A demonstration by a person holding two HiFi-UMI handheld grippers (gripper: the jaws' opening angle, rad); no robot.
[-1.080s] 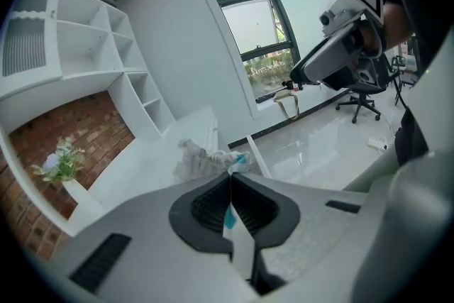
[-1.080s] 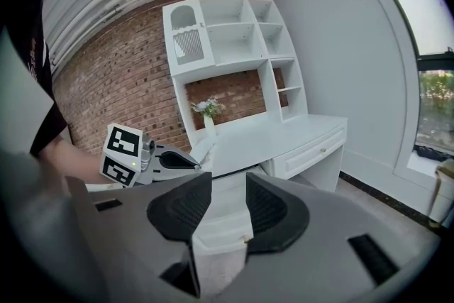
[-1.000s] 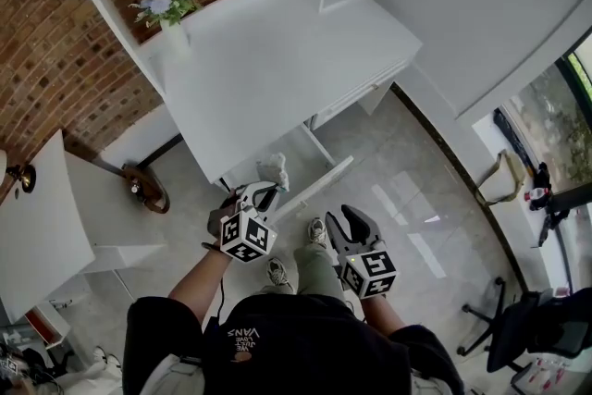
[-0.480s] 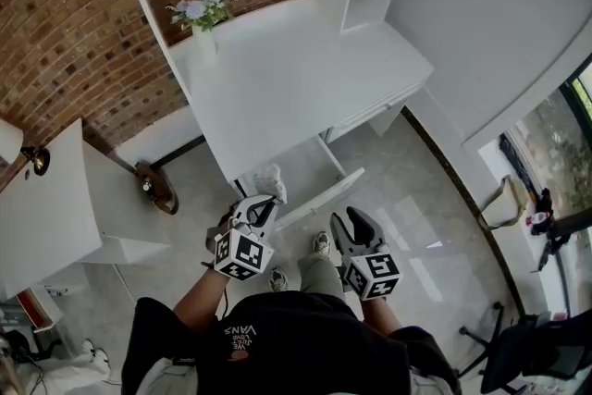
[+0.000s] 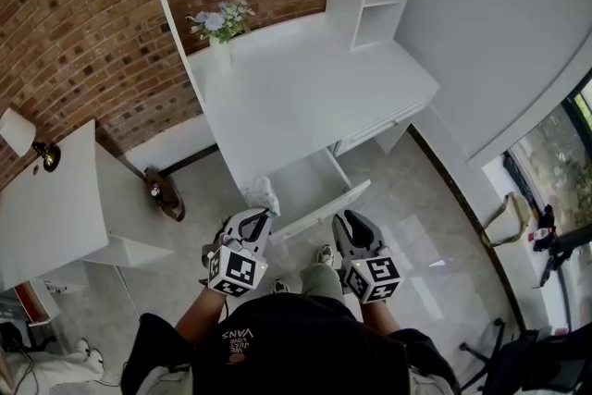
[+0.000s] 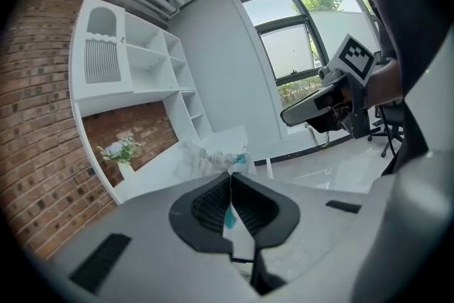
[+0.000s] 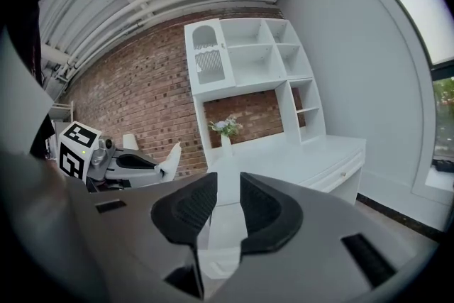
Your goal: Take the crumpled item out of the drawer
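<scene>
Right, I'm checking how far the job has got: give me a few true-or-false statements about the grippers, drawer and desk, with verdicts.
1. The left gripper holds the crumpled item. True.
2. The drawer is shut. False: it stands open.
3. The right gripper grips the drawer front. False: its jaws, which have just been closing, stand apart with nothing between them.
4. A vase of flowers stands on the desk. True.

Bright daylight from the window [image 6: 312, 39] glares off the floor [image 6: 333, 170]; gripper views bulge, edges dark.
</scene>
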